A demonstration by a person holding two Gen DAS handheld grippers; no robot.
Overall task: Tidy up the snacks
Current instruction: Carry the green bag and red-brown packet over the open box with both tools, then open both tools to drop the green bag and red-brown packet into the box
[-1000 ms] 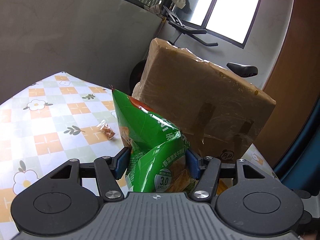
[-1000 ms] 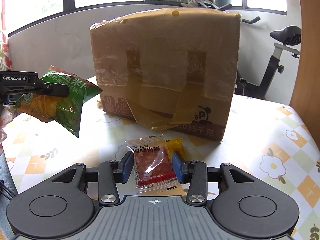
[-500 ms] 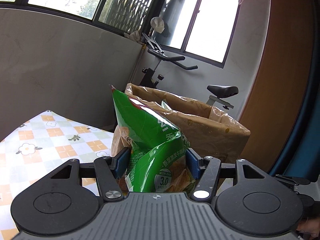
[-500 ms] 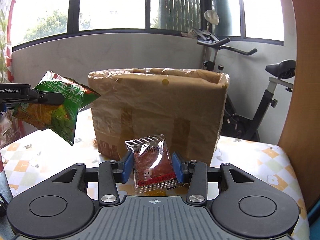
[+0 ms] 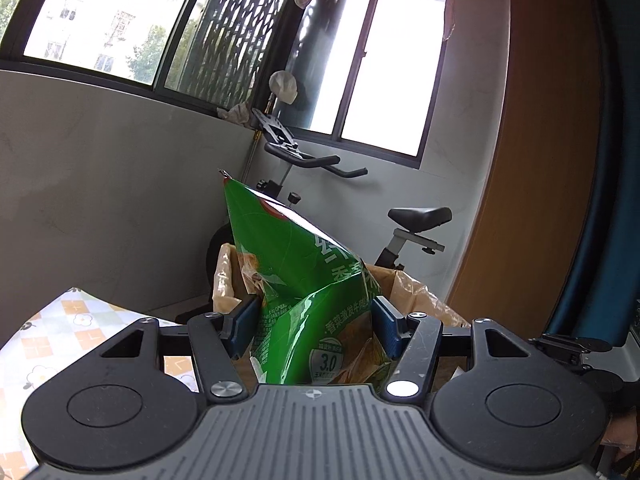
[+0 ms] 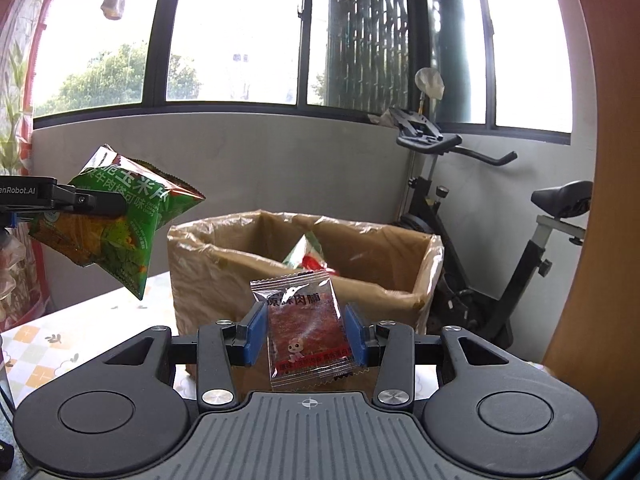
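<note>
Behind everything stood a grey half-wall under dark-framed windows, with a black exercise bike (image 6: 472, 248) in the corner and a floral checked tablecloth (image 6: 60, 344) on the table. Your left gripper (image 5: 314, 328) was clamped on a crumpled green foil bag of corn chips (image 5: 304, 300), the blue pads pressing its sides, the bag's pointed corner standing upward. From the right wrist view that same bag (image 6: 116, 224) hung in the air, to the left of the box and higher than its rim. Your right gripper (image 6: 306, 338) was closed on a small clear sachet of red dried meat (image 6: 306, 332), held upright between its blue pads. Just beyond both grippers sat an open brown cardboard box lined with plastic film (image 6: 224, 264), resting on the table. Inside it you could see part of a green and red packet (image 6: 310, 256).
</note>
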